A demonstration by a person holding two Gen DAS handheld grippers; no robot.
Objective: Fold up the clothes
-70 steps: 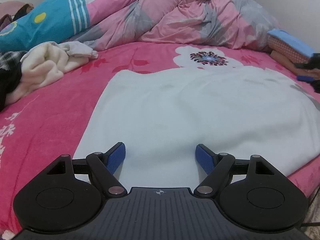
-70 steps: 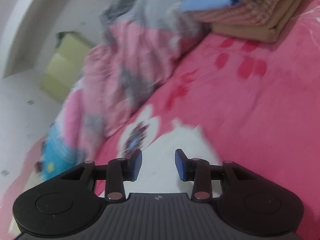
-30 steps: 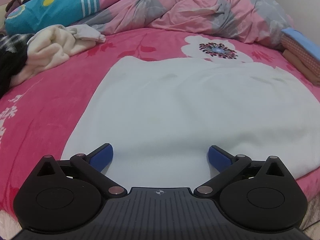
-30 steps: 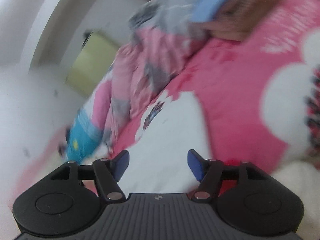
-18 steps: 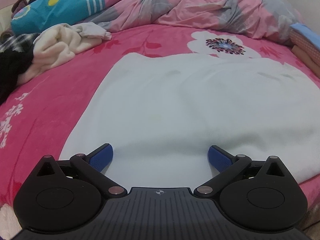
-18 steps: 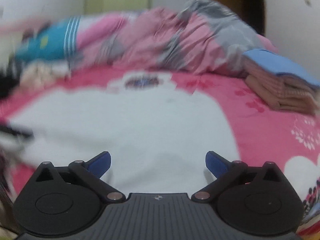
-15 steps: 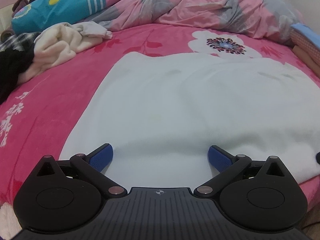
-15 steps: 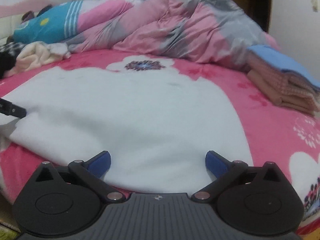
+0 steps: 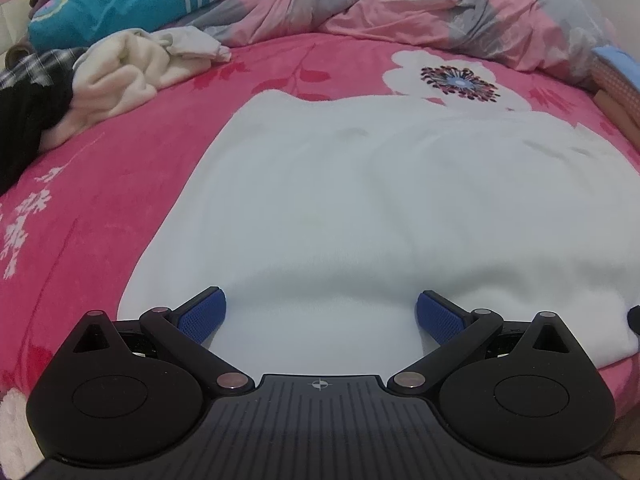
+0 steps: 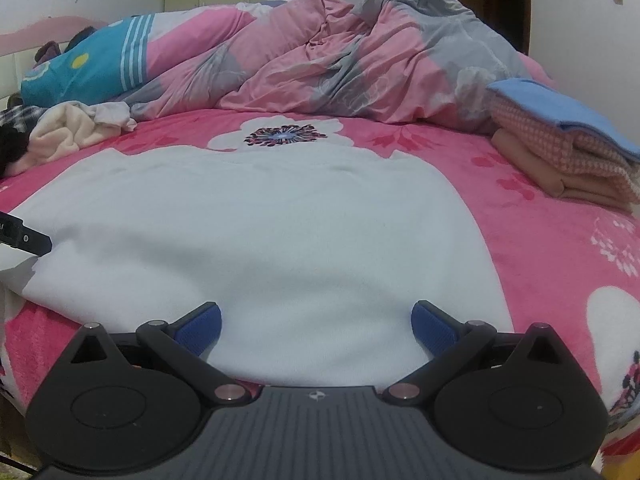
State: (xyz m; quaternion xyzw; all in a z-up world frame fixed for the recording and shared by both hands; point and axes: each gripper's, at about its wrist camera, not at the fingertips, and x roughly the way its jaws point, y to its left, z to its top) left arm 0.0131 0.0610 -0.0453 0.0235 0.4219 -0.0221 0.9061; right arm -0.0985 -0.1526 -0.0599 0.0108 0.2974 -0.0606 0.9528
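I have the white garment [image 9: 360, 208] spread flat on the pink bed [image 9: 100, 208], its long side running across in front of me and its near hem right under both tools. My left tool [image 9: 318, 314] hangs released over the hem toward its left corner; my right tool [image 10: 316, 326], just spread wide, is released over the hem near the right corner, nothing between the pads. Each hand is nearest its own corner. Only the left view shows the cream pile [image 9: 120, 72] closely; only the right view shows the folded stack [image 10: 568, 152] whole
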